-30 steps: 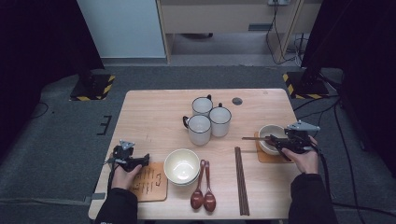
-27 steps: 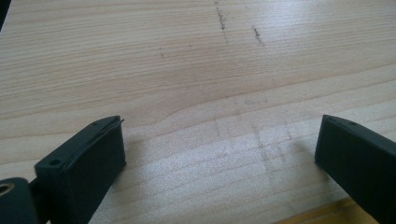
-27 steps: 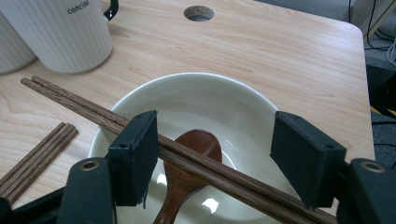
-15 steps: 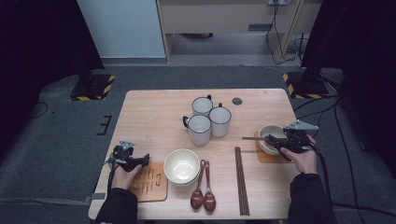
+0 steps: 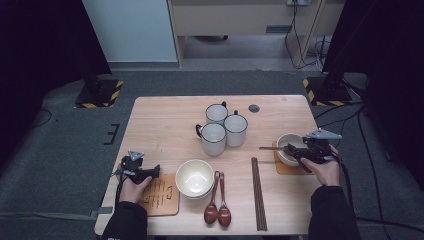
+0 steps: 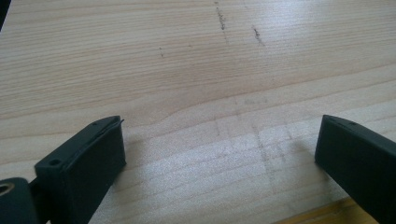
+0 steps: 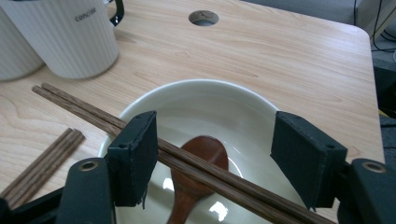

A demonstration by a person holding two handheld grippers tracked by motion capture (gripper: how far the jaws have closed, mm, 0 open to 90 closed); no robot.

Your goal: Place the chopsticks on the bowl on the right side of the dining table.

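Observation:
My right gripper point(image 5: 296, 151) hovers over a white bowl point(image 5: 286, 143) that sits on a wooden coaster point(image 5: 285, 168) at the table's right side. Its jaws stand open point(image 7: 215, 135) on either side of a pair of dark chopsticks point(image 7: 84, 106) lying across the bowl's rim point(image 7: 205, 86), without pressing on them. A brown wooden spoon point(image 7: 198, 161) lies inside that bowl. My left gripper point(image 5: 150, 172) rests low at the front left, jaws open point(image 6: 219, 140) over bare wood, beside a printed wooden coaster point(image 5: 160, 195).
A second white bowl point(image 5: 195, 177) stands at the front centre, with two brown spoons point(image 5: 217, 202) and another chopstick pair point(image 5: 257, 192) to its right. Three white mugs point(image 5: 222, 127) cluster mid-table. A round hole point(image 5: 254, 108) is in the tabletop behind them.

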